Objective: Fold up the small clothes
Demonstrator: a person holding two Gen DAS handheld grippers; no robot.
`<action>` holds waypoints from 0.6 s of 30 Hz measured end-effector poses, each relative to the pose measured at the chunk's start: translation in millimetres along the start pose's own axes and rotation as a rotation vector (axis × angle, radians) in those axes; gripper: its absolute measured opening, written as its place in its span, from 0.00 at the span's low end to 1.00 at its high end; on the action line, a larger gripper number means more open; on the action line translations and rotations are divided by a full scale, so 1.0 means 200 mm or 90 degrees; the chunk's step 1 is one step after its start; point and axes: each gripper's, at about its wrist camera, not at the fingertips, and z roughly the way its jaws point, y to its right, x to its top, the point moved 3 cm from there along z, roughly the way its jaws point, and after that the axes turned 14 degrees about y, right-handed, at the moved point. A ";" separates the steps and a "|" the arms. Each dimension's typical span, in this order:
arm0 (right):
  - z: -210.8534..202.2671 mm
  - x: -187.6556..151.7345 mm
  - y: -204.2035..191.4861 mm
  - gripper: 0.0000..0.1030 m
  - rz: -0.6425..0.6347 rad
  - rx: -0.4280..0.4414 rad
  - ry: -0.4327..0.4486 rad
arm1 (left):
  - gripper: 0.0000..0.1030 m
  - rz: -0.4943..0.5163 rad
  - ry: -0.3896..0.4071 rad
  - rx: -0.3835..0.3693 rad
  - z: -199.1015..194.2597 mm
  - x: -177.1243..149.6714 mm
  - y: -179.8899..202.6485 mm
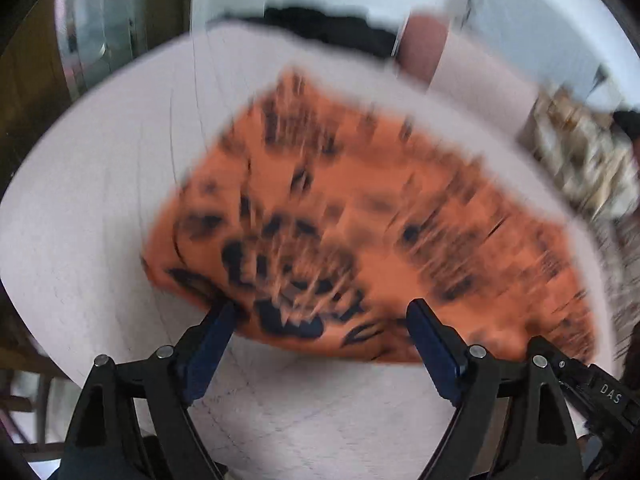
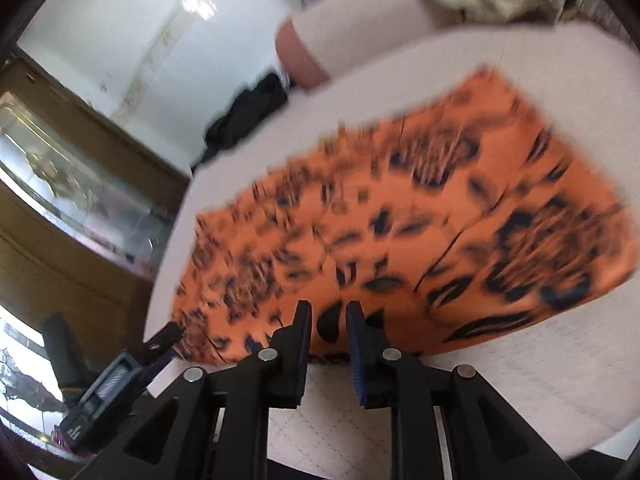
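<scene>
Orange leopard-print garment (image 1: 360, 220) lies folded on the pale table (image 1: 80, 208), left gripper (image 1: 320, 320) spread, right gripper (image 2: 328, 320) slightly parted, neither pinching it; further folds likely remain

Garment (image 1: 360, 216) on table (image 1: 80, 240) (flat)

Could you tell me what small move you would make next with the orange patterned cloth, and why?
Probably draw both grippers back from the orange cloth and pick the next edge to fold. The left gripper stands wide open over its near edge, holding nothing; the right gripper is narrowly open, no fabric visibly pinched. The cloth lies flat on the white surface, seemingly already folded.
</scene>
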 end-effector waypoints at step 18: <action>0.22 -0.05 -0.02 0.19 0.008 0.012 -0.042 | 0.93 0.054 0.064 0.053 0.03 -0.02 0.09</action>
